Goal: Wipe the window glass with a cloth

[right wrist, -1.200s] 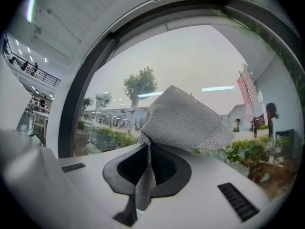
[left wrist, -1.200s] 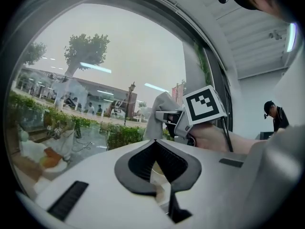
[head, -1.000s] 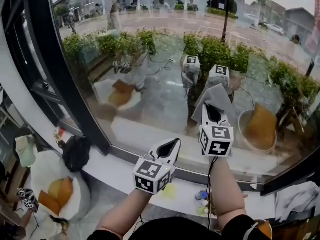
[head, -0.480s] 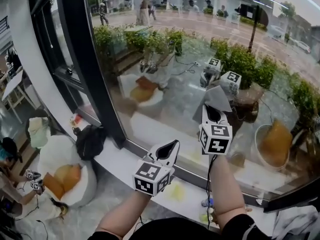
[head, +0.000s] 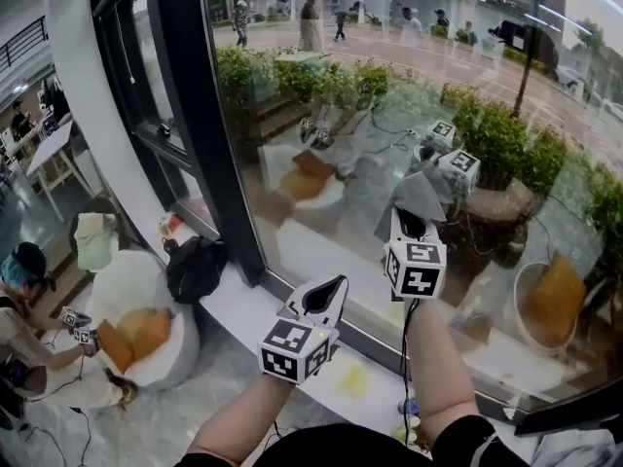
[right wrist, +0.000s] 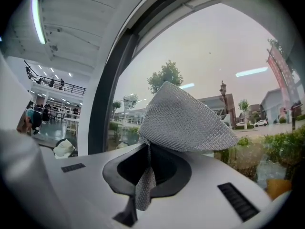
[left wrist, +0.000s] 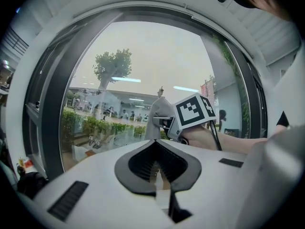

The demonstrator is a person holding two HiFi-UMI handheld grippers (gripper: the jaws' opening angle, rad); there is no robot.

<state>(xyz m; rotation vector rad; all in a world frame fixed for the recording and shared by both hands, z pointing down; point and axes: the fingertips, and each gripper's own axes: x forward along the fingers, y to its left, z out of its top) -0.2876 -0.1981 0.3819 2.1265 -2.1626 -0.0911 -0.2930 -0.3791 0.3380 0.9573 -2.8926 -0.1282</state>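
One beanbag seat (head: 117, 290): far left on the floor, white, with an orange cushion (head: 136, 334) lying on it.
Black bag (head: 195, 269): at the left end of the white sill (head: 243, 309), just beside the foot of the frame post.
Frame post (head: 209, 115): black and upright, bounding the big pane along its left edge.
Left gripper (head: 329, 295): low and left of centre, over the sill, pointing up toward the pane but apart from it. Its marker cube is nearest the head camera.
Left tongs: pressed together with nothing between them, as the left gripper view shows.
Right gripper (head: 411, 224): higher than the left one and to its right, raised in front of the glass.
Right tongs: pinching a fold of the cloth. In the right gripper view a narrow strip of it hangs down between them.
Cloth (head: 421, 193): grey with a fine woven mesh. It fans out wide above the right gripper's tips and lies up against the pane right of centre, as far as the head view shows.
Window glass (head: 321, 86): one large pane running from the frame post to the right edge. Green hedges (head: 487, 129) and a paved street show beyond it, overlaid with faint reflections of the marker cubes and the cushion.
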